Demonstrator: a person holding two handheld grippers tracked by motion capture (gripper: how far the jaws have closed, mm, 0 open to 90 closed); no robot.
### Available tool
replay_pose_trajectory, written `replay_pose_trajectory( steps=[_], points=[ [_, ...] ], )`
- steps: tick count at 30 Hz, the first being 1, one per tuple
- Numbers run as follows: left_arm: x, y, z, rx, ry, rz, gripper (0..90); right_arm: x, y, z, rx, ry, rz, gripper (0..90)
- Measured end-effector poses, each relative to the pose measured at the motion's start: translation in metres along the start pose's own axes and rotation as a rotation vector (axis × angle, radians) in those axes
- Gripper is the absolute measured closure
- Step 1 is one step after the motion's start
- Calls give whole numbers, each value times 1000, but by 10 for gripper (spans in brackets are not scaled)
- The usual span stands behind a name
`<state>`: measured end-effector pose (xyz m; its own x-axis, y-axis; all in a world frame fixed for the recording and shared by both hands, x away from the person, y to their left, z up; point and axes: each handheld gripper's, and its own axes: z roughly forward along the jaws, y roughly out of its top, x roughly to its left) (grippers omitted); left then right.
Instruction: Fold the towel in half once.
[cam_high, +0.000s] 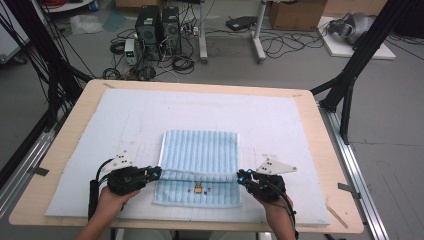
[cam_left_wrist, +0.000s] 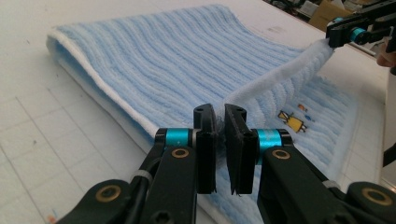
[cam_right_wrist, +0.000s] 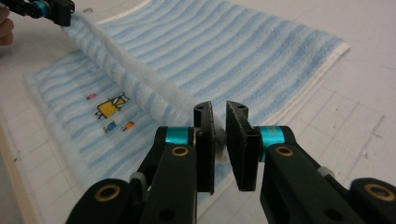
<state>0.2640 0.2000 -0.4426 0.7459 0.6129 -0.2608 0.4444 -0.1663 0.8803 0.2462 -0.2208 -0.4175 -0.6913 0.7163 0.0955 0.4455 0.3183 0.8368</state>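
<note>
Clamping the towel's (cam_high: 200, 167) white hem, the left gripper (cam_high: 156, 172) and right gripper (cam_high: 241, 176) each pinch one end of a raised fold. That fold runs crosswise between them, parallel to the towel's near edge. A small yellow figure (cam_high: 199, 189) lies just nearer than the fold, too small to identify, on the white pad (cam_high: 280, 120).

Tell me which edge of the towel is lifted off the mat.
The white-trimmed edge stretched between the left gripper and right gripper, above the embroidered end; the towel's other edges lie flat.
</note>
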Motion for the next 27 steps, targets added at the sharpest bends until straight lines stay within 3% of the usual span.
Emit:
replay_pose_trajectory(
  steps=[3,5,7,9,12,16,23,27],
  points=[
    [-1,-3,-2,14,-11,-10,823,4,-3,-3,8,9,-6,818],
    [0,-4,-3,19,-33,-49,774,7,-5,-3,27,15,-11,814],
    [3,-1,-4,3,-26,-85,603,8,-8,-2,47,21,-20,747],
    [10,3,-6,-21,5,-112,485,6,-9,-2,33,10,10,679],
    [22,10,-5,-34,55,-136,483,-4,-6,2,9,-21,43,632],
    [37,22,4,-31,108,-160,472,-18,1,19,19,-85,66,571],
    [57,34,29,-11,168,-204,449,-44,12,51,45,-161,131,528],
    [62,38,40,-2,182,-207,437,-51,16,61,55,-181,126,534]
  ],
)
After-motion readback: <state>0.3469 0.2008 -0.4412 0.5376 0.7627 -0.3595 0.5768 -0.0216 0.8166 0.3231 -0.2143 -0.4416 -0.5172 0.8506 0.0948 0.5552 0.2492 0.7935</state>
